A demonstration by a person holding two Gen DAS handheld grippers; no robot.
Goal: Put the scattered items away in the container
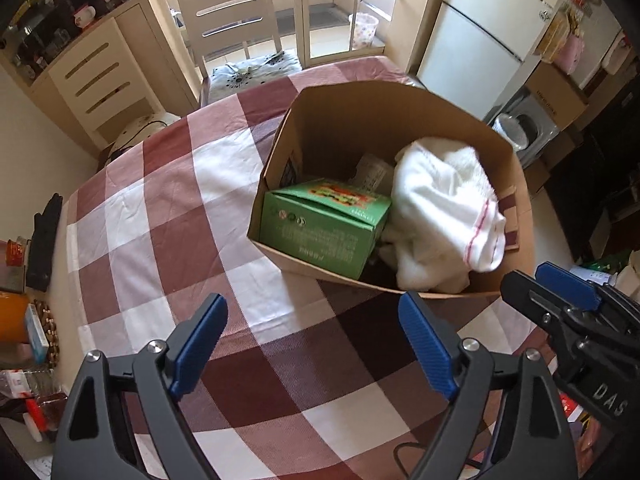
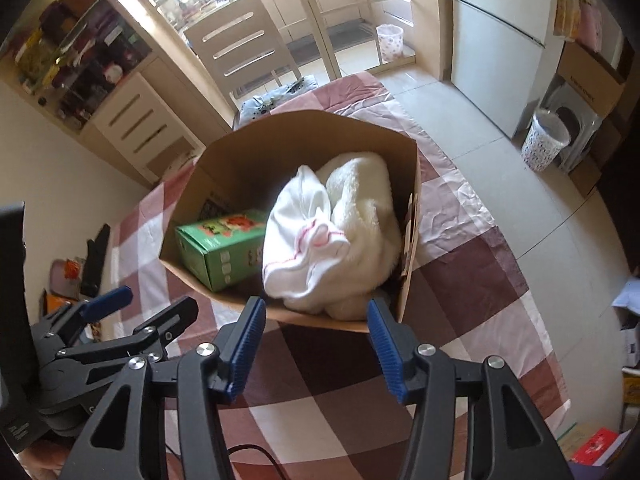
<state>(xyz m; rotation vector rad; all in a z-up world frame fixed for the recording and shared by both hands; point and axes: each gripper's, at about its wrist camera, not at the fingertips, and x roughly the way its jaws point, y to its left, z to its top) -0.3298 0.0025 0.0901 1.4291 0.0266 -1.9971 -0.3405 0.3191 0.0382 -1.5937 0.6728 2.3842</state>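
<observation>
Both the left gripper (image 1: 312, 344) and right gripper (image 2: 316, 344) hang empty with jaws apart, short of the cardboard box (image 1: 400, 120) holding a green carton (image 1: 320, 228) and white towel (image 1: 444, 208), near the table's (image 1: 160, 208) far edge.

A: Table (image 1: 168, 216) status? 
B: Checked cloth bare from the lower centre to the left of the frame; free passage there.

A: Obstructions? 
B: Cardboard box (image 1: 400, 116) stands at centre right, walls upright, top open. Inside, a green carton (image 1: 320, 228) fills the left, a white towel (image 1: 444, 216) the right, heaped to the rim.

A: Edges? 
B: Clutter along the left edge; chair (image 1: 228, 8) behind the far end.
</observation>
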